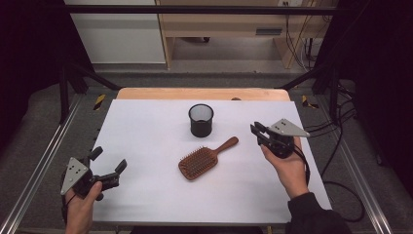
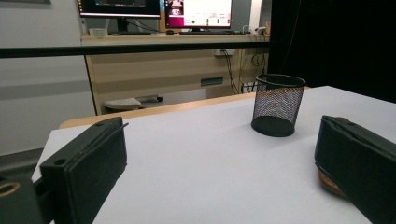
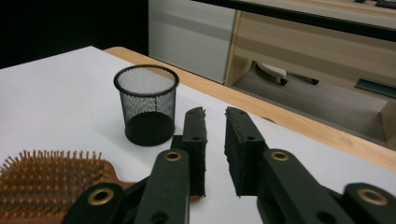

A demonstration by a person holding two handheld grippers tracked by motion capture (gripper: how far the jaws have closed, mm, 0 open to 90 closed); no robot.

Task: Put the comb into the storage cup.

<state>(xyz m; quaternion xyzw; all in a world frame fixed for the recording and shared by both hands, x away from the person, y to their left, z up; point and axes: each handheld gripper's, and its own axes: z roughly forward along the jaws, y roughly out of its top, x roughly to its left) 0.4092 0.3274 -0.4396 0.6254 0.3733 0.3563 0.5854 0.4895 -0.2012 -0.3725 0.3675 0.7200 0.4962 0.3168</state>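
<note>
Right claw [image 1: 255,130] sits at the right side of the white desk [image 1: 146,141], jaws nearly together with a thin gap and nothing between them; the right gripper view shows bare pads. Left claw [image 1: 108,163] is at the near left edge, jaws spread wide, empty.

The thing I'd be working is the brown wooden paddle hairbrush [image 1: 204,159], lying flat in the middle of the desk, bristles up, handle pointing up-right toward my right claw, apart from it. Just beyond it stands the black wire-mesh pen cup [image 1: 200,120], upright, empty as far as I can see, not touching the brush.

Handling guess: brush looks light and rigid, wood body, so no flex. The lacquered handle may be a bit slick, and it's narrow and rounded, so it could roll in the pads. I'd grab the handle mid-length, pads across its width, not the bristle pad: the bristles give and the head is too wide. The mesh cup looks light and tippy, so a long brush dropped in off-centre could knock it over.

Writing: none readable on brush, cup or claws. Monitors in the background of the left gripper view are too blurred to read.
</note>
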